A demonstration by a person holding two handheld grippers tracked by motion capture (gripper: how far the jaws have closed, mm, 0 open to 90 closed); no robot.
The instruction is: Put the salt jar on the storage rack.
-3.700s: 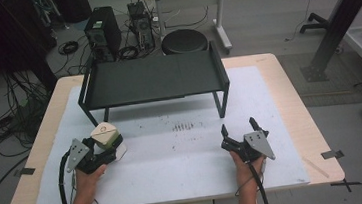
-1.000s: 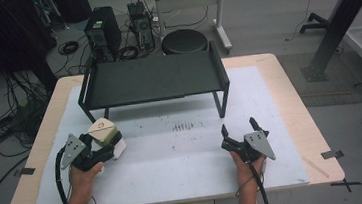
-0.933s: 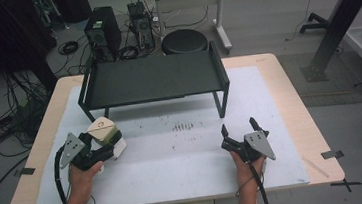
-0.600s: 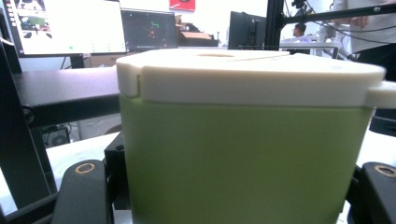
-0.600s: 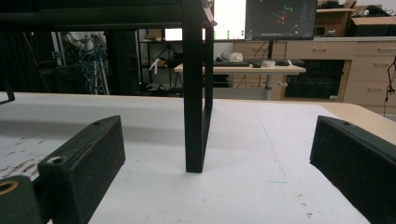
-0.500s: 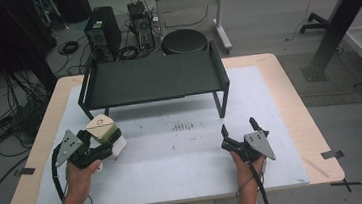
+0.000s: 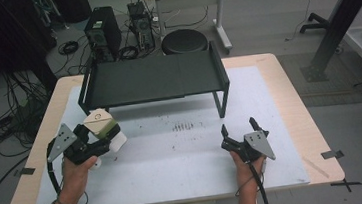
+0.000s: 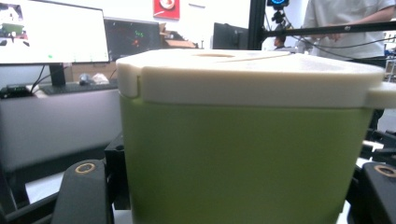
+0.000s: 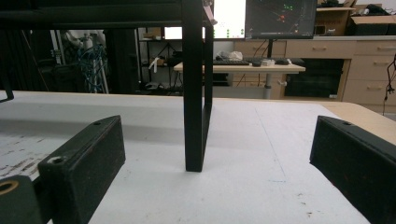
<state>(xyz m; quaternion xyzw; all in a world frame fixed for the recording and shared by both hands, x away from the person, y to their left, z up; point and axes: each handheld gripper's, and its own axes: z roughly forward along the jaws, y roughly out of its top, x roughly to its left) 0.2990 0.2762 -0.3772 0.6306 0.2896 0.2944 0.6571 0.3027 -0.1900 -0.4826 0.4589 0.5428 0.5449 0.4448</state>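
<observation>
- Near the tabletop's left edge, the left tongs are clamped on a green container with a cream lid; the left gripper view has its green wall and lid pressed in between the black jaws
- The container is held off the white mat, just in front of the left leg of the black shelf rack that stands along the far edge
- Toward the right front corner, the right tongs stand apart with nothing between them, low over the mat, facing the rack's right leg
- Risk, as I judge it: the smooth wall could slip in the grip if the hand tilts; a lift toward the shelf could knock the lid against the rack's raised rim; the lid might pop loose
</observation>
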